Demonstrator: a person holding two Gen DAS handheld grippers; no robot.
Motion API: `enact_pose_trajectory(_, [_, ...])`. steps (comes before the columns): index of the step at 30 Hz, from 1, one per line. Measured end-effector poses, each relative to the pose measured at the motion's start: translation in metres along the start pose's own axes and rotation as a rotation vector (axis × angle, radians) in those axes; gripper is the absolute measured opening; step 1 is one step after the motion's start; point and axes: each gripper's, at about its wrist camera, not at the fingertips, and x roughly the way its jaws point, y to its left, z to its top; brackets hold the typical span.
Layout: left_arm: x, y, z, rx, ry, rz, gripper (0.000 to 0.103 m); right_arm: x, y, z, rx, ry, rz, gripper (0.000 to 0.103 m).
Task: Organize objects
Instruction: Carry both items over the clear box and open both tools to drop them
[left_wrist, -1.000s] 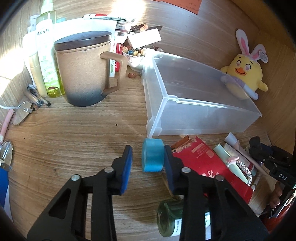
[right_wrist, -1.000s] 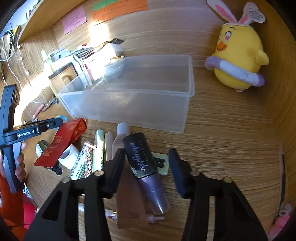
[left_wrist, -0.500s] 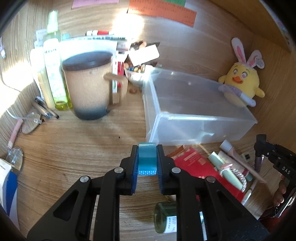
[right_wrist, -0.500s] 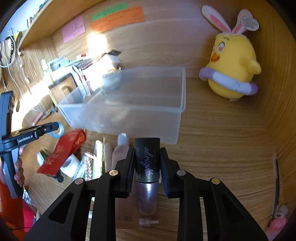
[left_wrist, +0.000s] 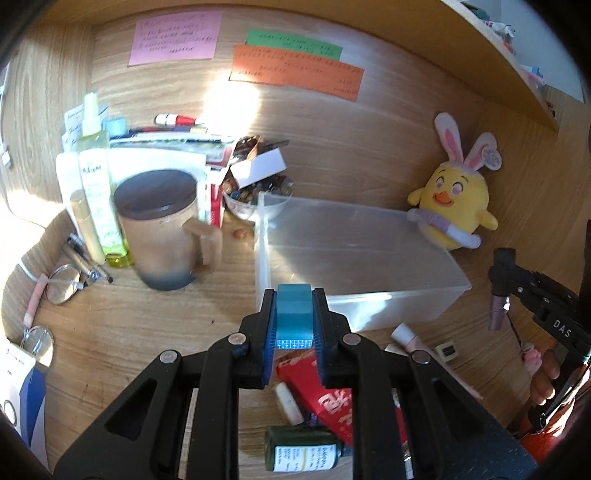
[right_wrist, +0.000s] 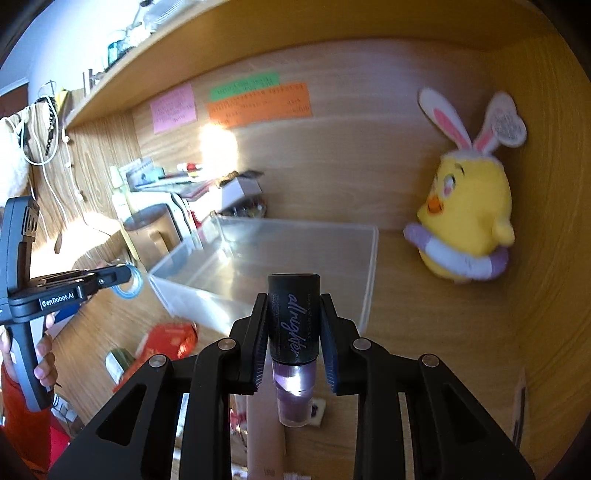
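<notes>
Both hand-held grippers (left_wrist: 294, 321) (right_wrist: 293, 325) clamped: tape roll (left_wrist: 293, 317), bottle (right_wrist: 293, 321).

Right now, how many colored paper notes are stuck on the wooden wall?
3. The pink note is farthest left, the green note sits to its right, and the orange note is just below the green one. More could be hidden outside the view.
</notes>
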Motion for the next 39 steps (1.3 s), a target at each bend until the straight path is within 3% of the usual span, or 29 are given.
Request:
enact_pose_trajectory(8, [0.007,-0.010,0.027,0.010,-0.014,-0.030,0.017,0.015,0.012,0.036,-0.058,-0.025,0.016,0.023])
enact_pose_trajectory(20, [0.052,-0.014,0.054,0.016,0.064,-0.062,0.017,0.060,0.007,0.068,-0.057,0.011,-0.020,0.023])
enact_pose_trajectory(34, [0.119,-0.016,0.045,0.036,0.243,-0.073,0.017,0.125,-0.010,0.049,-0.051,0.179,-0.026,0.023])
enact_pose_trajectory(39, [0.122,-0.017,0.045,0.067,0.245,-0.052,0.018,0.135,-0.015,0.042,-0.057,0.221,-0.021,0.023])
